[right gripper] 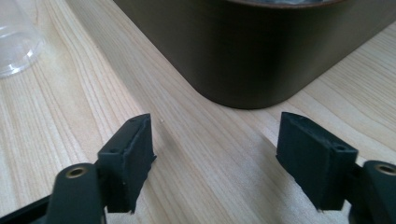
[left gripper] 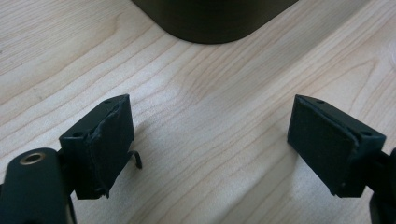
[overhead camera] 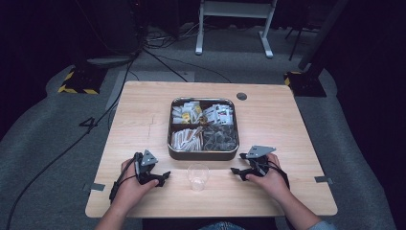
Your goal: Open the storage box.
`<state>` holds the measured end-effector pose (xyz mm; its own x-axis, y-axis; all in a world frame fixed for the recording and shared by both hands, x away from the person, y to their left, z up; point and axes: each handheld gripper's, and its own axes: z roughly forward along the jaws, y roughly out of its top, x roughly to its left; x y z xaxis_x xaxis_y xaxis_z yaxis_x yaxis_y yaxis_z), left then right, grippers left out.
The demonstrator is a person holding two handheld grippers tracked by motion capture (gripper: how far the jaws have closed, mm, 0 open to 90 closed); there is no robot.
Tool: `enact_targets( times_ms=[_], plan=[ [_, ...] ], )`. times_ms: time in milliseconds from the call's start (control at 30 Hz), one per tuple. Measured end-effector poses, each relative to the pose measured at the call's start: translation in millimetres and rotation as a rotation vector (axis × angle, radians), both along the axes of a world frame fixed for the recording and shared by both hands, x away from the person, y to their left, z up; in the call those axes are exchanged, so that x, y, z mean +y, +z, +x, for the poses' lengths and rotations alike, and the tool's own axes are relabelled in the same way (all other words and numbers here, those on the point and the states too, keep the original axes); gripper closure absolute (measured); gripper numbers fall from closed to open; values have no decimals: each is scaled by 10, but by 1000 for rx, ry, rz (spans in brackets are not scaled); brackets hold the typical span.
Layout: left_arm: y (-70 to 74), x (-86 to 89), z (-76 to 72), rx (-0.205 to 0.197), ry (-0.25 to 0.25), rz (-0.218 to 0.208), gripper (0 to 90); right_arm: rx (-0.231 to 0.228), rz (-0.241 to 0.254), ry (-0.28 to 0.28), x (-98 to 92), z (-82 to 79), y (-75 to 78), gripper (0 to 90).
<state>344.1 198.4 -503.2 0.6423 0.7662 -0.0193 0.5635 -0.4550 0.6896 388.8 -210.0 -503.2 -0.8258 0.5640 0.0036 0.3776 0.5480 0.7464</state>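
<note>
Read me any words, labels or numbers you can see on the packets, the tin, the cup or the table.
Nothing can be read.
Packets in the tin: printing shows, too small and blurred to read.
Clear cup: no print seen.
Table: no writing seen.

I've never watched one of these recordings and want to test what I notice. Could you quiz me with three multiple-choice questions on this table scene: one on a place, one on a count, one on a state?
1. Where does the clear plastic cup stand?
A. inside the tin
B. between the two hand-held tools
C. on the floor

2. How many compartments has the square dark metal tin?
A. two
B. four
C. six

3. How is the left tool?
A. open, empty
B. shut on the cup
C. shut on a sachet

Answers: 1 B, it stands on the table between both hands. 2 B, dividers form four sections. 3 A, bare wood shows between its jaws.
</note>
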Motion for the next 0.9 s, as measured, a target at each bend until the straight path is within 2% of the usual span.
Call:
enact_targets(
  times_ms=[33,267,300,400,500,533,600,700,833,867,900],
  plan=[
    [-7,-14,4,4,9,-12,151,1,-3,-5,1,-2,6,302],
    [-3,-13,23,2,5,-8,149,33,-8,15,30,14,41,341],
    [-2,-10,23,9,6,-19,149,56,3,8,49,44,55,345],
    [-3,-7,31,14,8,-28,149,56,-3,14,83,59,92,351],
    [-2,-10,40,11,9,-17,151,61,4,14,89,60,132,352],
    [-3,-34,53,-1,28,-5,162,84,18,20,91,60,167,357],
    [-5,-47,63,2,36,-8,160,91,20,26,91,60,182,364],
    [1,-52,106,5,22,-3,155,110,36,42,75,74,218,380],
    [-2,-47,143,5,13,-7,158,109,26,43,42,56,339,381],
    [1,-45,148,5,12,-5,173,100,29,51,31,39,426,380],
    [5,-44,149,-1,18,-3,173,100,29,51,31,39,426,380]
  ],
)
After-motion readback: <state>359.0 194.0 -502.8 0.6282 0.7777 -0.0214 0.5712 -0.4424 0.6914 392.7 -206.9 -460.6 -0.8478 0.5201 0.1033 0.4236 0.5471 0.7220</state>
